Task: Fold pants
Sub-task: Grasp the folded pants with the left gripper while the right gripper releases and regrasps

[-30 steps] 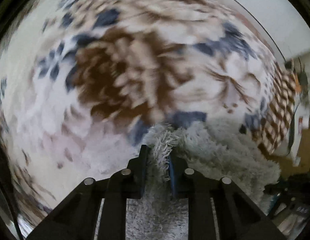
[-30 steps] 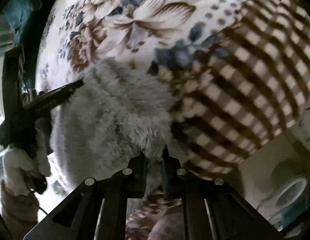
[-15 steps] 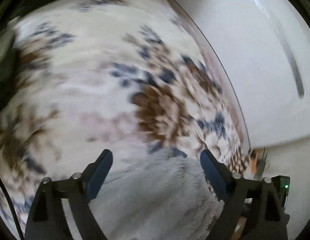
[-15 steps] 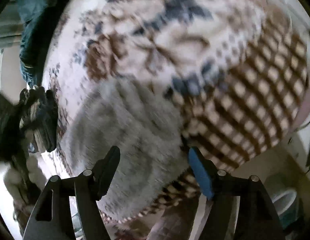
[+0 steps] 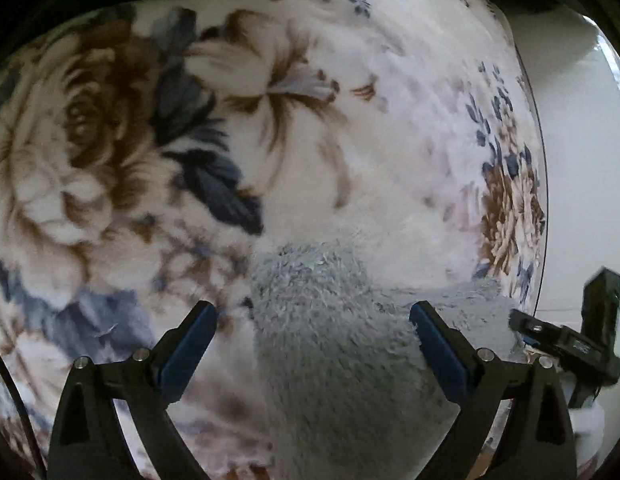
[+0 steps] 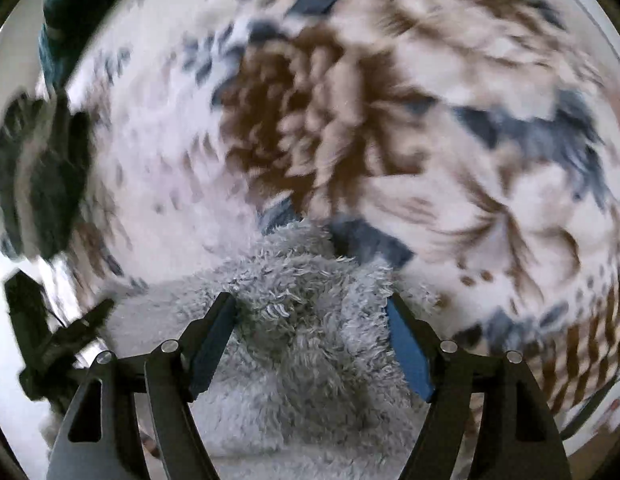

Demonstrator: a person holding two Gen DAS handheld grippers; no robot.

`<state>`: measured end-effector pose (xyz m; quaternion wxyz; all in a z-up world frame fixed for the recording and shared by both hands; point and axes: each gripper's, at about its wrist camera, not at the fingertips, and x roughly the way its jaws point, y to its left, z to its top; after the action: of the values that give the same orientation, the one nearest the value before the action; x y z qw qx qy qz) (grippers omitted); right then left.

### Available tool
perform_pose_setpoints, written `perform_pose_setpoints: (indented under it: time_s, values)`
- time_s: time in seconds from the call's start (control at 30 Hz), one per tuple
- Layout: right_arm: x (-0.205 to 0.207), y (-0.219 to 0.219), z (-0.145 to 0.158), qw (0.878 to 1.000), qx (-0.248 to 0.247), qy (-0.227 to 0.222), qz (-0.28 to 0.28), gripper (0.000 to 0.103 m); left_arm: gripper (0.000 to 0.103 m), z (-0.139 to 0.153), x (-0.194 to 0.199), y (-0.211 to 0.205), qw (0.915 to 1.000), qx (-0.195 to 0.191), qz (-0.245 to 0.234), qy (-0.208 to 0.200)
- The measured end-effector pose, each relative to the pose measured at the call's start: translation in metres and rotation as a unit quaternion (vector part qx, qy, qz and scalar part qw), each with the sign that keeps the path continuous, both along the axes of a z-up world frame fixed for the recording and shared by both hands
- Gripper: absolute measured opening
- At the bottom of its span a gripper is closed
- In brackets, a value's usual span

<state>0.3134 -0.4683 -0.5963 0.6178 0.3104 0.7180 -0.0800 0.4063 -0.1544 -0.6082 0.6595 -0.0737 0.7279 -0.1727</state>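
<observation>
The grey fluffy pants [image 5: 330,340] lie folded on a floral blanket [image 5: 310,100]. In the left wrist view my left gripper [image 5: 312,320] is open, its jaws wide apart over the pants' upper left corner, holding nothing. In the right wrist view the pants [image 6: 310,320] bunch up between the jaws of my right gripper [image 6: 310,312], which is open and not clamped on the fabric. The right gripper also shows at the right edge of the left wrist view [image 5: 566,340].
The floral blanket [image 6: 350,120] covers the bed, with a brown checked part [image 6: 582,344] at the lower right. A dark teal cloth [image 6: 50,140] lies at the blanket's left edge. A white wall [image 5: 582,160] borders the bed.
Both grippers were shut on the grey pants a second ago. They have opened, let the pants go and now hover over the laid-down fabric.
</observation>
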Motion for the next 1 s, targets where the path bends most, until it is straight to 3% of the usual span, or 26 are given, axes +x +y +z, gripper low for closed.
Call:
perform_pose_setpoints:
  time_s: [0.03,0.07,0.1,0.13,0.17,0.23,0.33,0.37,0.43,0.47,0.5,0.6,0.67,0.73,0.8,0.87,0.93,1.0]
  values:
    - [0.003,0.001,-0.002,1.0,-0.012,0.001,0.006,0.066,0.082,-0.004,-0.001,-0.002,1.0,-0.003,-0.005,-0.004]
    - [0.007,0.002,0.001,0.999,-0.036,-0.001,0.016,0.045,0.053,-0.006,-0.001,-0.004,0.9998,-0.011,-0.013,-0.01]
    - [0.009,0.003,0.006,0.998,-0.055,-0.008,0.025,0.029,0.041,-0.009,0.0,-0.006,0.9997,-0.004,-0.019,-0.015]
    - [0.01,0.003,0.009,0.998,-0.063,-0.014,0.027,0.025,0.039,-0.011,0.001,-0.007,0.9995,0.002,-0.025,-0.02]
    - [0.011,0.002,0.014,0.995,-0.091,-0.017,0.033,0.005,0.033,-0.014,0.004,-0.003,0.9995,0.004,-0.021,-0.021]
    - [0.012,-0.003,0.019,0.993,-0.109,-0.028,0.029,0.004,0.032,-0.027,0.01,0.01,1.0,-0.001,0.006,-0.004]
    - [0.011,-0.014,0.008,0.999,-0.039,-0.02,0.002,0.006,0.031,-0.037,0.018,0.026,0.9979,-0.026,0.057,0.018]
    - [0.012,-0.016,0.01,0.999,-0.026,-0.02,-0.002,0.012,0.035,-0.035,0.018,0.028,0.9967,-0.04,0.065,0.027]
    - [0.01,-0.025,0.017,1.0,0.0,-0.029,-0.001,0.032,0.039,-0.027,0.017,0.028,0.9955,-0.051,0.073,0.032]
    - [0.01,-0.028,0.02,0.999,0.01,-0.031,-0.004,0.058,0.047,-0.024,0.016,0.029,0.9955,-0.048,0.075,0.033]
    - [0.008,-0.032,0.023,0.999,0.024,-0.039,-0.011,0.069,0.051,-0.021,0.015,0.028,0.9951,-0.052,0.076,0.036]
    - [0.005,-0.037,0.02,0.998,0.047,-0.033,-0.018,0.069,0.053,-0.015,0.013,0.032,0.9941,-0.063,0.083,0.033]
    - [0.006,-0.025,0.004,0.998,0.05,-0.007,0.024,0.069,0.053,-0.014,0.011,0.03,0.9948,-0.057,0.078,0.031]
    - [0.012,-0.007,-0.006,0.997,0.024,-0.001,0.071,0.055,0.053,-0.016,0.01,0.028,0.9946,-0.059,0.079,0.032]
    - [0.019,0.006,0.004,0.993,-0.034,-0.014,0.113,0.02,0.053,-0.017,0.008,0.025,0.995,-0.052,0.081,0.028]
    - [0.024,0.009,0.028,0.987,-0.089,-0.053,0.12,0.0,0.053,-0.015,0.006,0.025,0.9959,-0.05,0.073,0.018]
    - [0.024,-0.001,0.049,0.98,-0.142,-0.095,0.102,0.0,0.053,-0.015,0.006,0.027,0.9972,-0.033,0.067,0.005]
    - [0.026,-0.012,0.042,0.988,-0.103,-0.088,0.077,0.001,0.053,-0.019,0.005,0.03,0.9962,-0.037,0.077,0.017]
